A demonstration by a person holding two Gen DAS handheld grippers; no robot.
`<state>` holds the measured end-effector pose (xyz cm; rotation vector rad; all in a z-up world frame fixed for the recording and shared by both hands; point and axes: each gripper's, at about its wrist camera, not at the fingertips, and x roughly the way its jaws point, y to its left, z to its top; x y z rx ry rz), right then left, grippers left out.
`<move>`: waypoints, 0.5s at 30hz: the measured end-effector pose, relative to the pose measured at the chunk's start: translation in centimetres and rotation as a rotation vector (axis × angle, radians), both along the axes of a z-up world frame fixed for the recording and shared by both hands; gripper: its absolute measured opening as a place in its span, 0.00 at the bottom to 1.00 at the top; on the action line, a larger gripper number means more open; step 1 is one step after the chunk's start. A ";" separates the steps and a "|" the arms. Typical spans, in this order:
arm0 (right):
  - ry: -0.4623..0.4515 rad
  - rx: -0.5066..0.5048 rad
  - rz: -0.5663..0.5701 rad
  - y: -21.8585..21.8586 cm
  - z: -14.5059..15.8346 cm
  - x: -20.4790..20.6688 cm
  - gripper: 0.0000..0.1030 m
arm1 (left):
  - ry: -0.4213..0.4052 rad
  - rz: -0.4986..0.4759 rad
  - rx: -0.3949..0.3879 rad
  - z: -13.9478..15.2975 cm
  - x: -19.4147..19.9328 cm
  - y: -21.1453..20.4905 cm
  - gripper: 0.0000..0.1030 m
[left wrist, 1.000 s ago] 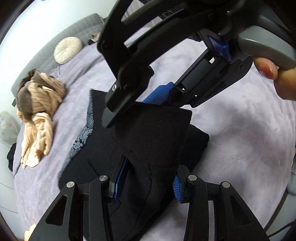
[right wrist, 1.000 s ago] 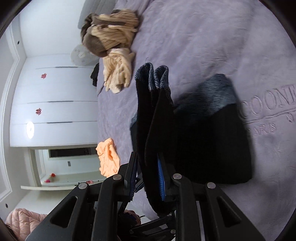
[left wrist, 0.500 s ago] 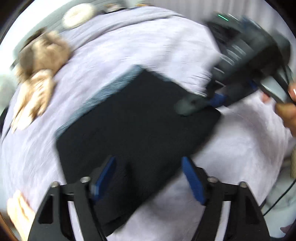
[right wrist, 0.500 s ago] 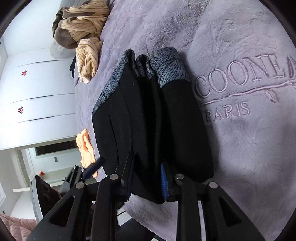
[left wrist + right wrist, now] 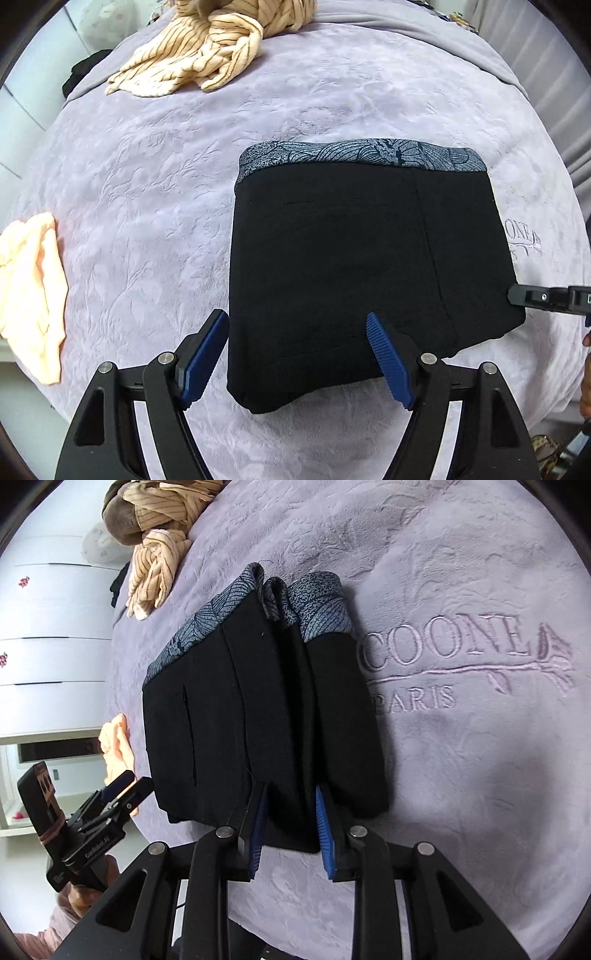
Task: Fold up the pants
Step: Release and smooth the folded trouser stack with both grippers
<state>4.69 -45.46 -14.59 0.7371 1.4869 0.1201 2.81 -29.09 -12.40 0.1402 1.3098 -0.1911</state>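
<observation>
The folded black fabric pants (image 5: 354, 273) with a leaf-printed grey waistband lie on the embossed plush lilac blanket (image 5: 155, 192). The left gripper (image 5: 295, 354) is spread wide, released; the right gripper (image 5: 290, 827) pinches their stacked edge, layers seen only in its view.

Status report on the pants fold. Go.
Left gripper open at the near edge of the pants. Right gripper straddling folded layers, closure unclear. Pants in flat rectangle on purple blanket. Nothing in the way.
</observation>
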 end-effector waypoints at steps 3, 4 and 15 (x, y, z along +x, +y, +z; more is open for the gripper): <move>0.003 -0.070 0.030 0.5 1.0 -0.5 0.44 | 0.015 0.024 0.001 0.1 0.4 0.4 1.00; 0.002 -0.073 0.034 0.7 1.2 -0.6 0.47 | 0.012 0.026 0.008 0.5 0.3 0.3 1.00; -0.009 -0.122 0.060 1.7 2.4 -0.2 0.76 | 0.080 0.084 -0.005 -0.7 0.8 1.2 1.00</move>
